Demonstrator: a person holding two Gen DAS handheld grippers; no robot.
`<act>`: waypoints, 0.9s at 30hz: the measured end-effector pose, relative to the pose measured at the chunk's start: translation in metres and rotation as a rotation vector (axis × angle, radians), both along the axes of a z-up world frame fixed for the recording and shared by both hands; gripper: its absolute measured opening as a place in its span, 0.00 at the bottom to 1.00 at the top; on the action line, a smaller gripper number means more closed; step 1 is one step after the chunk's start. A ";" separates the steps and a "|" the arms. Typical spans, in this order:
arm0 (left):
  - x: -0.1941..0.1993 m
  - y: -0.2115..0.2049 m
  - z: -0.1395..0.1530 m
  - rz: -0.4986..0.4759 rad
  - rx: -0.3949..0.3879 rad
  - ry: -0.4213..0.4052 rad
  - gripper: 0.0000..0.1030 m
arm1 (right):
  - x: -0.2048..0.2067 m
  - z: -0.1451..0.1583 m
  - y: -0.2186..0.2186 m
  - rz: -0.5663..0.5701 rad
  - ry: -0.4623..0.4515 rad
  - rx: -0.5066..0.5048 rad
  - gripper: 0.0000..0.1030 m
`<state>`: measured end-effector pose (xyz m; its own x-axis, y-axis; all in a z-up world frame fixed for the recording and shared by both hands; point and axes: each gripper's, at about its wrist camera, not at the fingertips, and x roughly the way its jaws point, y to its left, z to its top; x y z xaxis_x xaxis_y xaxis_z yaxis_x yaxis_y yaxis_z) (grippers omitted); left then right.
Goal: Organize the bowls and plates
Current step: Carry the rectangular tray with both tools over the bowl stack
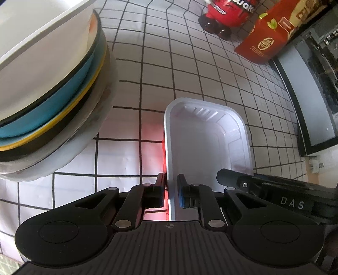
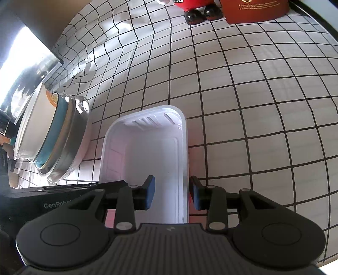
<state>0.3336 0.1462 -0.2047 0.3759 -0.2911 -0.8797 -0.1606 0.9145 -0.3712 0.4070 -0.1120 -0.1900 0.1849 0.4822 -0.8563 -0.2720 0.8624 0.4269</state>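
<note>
A white rectangular plastic container (image 1: 202, 139) lies on the checked tablecloth; it also shows in the right wrist view (image 2: 147, 152). My left gripper (image 1: 171, 192) is shut on the container's left wall. My right gripper (image 2: 172, 195) straddles the container's right wall with its jaws apart and a gap on both sides. A stack of plates and bowls (image 1: 52, 91), with white, blue, yellow and dark rims, stands to the left of the container; in the right wrist view the stack (image 2: 52, 135) shows a shiny metal bowl at the bottom.
A red toy figure (image 1: 224, 14) and a red box (image 1: 268, 40) stand at the far side of the cloth. A dark appliance (image 1: 312, 95) borders the right edge. The tablecloth (image 2: 253, 105) extends to the right of the container.
</note>
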 end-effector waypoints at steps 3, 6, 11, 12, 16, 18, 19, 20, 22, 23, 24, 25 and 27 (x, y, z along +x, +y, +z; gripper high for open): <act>0.000 0.005 -0.001 0.018 -0.025 0.024 0.15 | -0.001 0.001 0.001 0.010 0.001 -0.008 0.36; -0.004 0.000 0.003 -0.018 0.023 0.057 0.15 | -0.005 0.001 0.003 0.036 0.022 -0.007 0.37; -0.012 -0.003 0.004 -0.045 0.055 0.060 0.15 | -0.014 0.001 0.003 0.084 0.040 0.009 0.37; -0.012 -0.003 0.004 -0.043 0.054 0.059 0.15 | -0.014 0.000 0.002 0.081 0.041 0.015 0.37; -0.015 -0.007 0.006 -0.041 0.073 0.048 0.15 | -0.013 0.000 0.002 0.082 0.045 0.017 0.37; -0.015 -0.009 0.007 -0.038 0.078 0.049 0.15 | -0.014 0.000 0.004 0.088 0.042 0.006 0.38; -0.015 -0.009 0.009 -0.032 0.072 0.051 0.15 | -0.013 0.001 0.004 0.089 0.046 0.000 0.38; -0.016 -0.008 0.013 -0.030 0.067 0.039 0.15 | -0.013 0.002 0.004 0.085 0.049 -0.003 0.38; -0.018 -0.007 0.029 -0.034 0.060 -0.016 0.15 | -0.012 0.010 0.003 0.076 0.038 -0.001 0.38; -0.019 -0.006 0.040 -0.033 0.054 -0.044 0.15 | -0.011 0.019 0.001 0.072 0.022 0.008 0.38; -0.019 -0.004 0.053 -0.032 0.048 -0.074 0.15 | -0.010 0.028 -0.001 0.069 0.008 0.019 0.38; -0.020 -0.001 0.067 -0.029 0.045 -0.108 0.15 | -0.008 0.039 -0.003 0.065 -0.007 0.034 0.38; -0.023 0.008 0.097 -0.011 0.041 -0.180 0.15 | 0.001 0.065 -0.003 0.056 -0.036 0.076 0.38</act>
